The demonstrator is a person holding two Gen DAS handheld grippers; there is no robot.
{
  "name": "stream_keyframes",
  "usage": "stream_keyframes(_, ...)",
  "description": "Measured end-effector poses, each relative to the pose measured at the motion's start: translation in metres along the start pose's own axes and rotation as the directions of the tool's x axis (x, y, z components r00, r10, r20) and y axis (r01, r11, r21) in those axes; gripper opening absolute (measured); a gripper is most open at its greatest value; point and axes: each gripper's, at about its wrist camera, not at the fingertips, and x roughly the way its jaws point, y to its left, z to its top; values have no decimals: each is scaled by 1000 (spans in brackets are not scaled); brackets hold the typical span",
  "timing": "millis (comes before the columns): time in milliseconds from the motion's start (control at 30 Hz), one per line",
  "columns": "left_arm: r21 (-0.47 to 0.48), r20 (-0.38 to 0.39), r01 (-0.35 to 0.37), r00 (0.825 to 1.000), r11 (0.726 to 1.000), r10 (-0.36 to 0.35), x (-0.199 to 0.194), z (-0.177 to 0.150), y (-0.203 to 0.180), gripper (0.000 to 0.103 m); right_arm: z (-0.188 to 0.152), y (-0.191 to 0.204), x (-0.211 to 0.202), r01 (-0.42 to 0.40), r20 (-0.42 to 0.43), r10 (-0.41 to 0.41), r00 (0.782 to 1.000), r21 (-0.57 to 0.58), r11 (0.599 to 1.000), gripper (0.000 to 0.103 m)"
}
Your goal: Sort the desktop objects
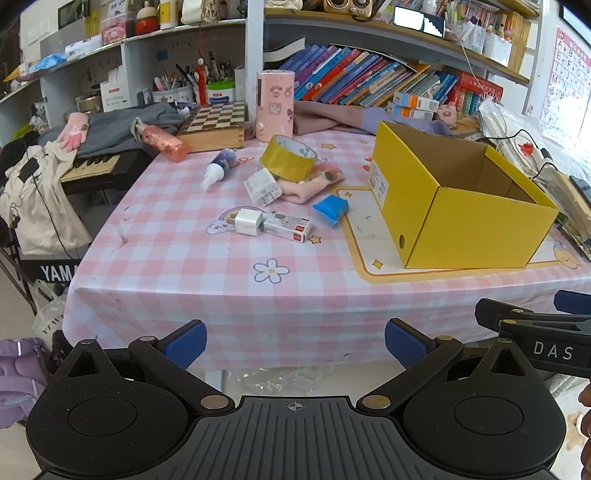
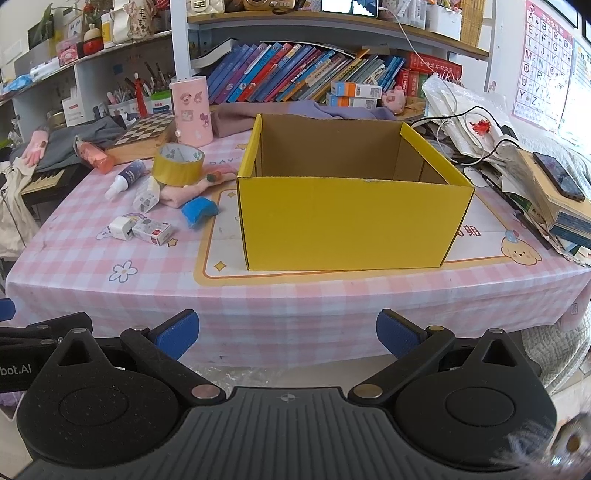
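An open, empty yellow cardboard box (image 1: 461, 218) (image 2: 351, 221) stands on the pink checked table. Left of it lie a yellow tape roll (image 1: 289, 158) (image 2: 178, 164), a pink cloth (image 1: 314, 182), two white chargers (image 1: 248, 220) (image 1: 262, 187), a small white carton (image 1: 288, 226) (image 2: 153, 230), a blue squashed object (image 1: 331, 208) (image 2: 197, 210) and a small spray bottle (image 1: 218, 168) (image 2: 123, 179). My left gripper (image 1: 295, 341) and right gripper (image 2: 287, 334) are both open and empty, held in front of the table's near edge.
A pink cylinder (image 1: 275, 105), a chessboard box (image 1: 214, 123) and an orange bottle (image 1: 164, 142) stand at the back left. Books, cables and a phone (image 2: 559, 175) pile up at the right. A keyboard (image 1: 92, 168) sits left of the table. Shelves (image 2: 332, 26) rise behind.
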Motion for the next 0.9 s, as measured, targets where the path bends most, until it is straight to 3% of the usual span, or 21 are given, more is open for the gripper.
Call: stream_keyframes(900, 14, 25, -7, 1000, 1000, 6, -8, -2, -5, 103, -4, -2, -3, 2, -4, -2, 1000, -4, 1000, 103)
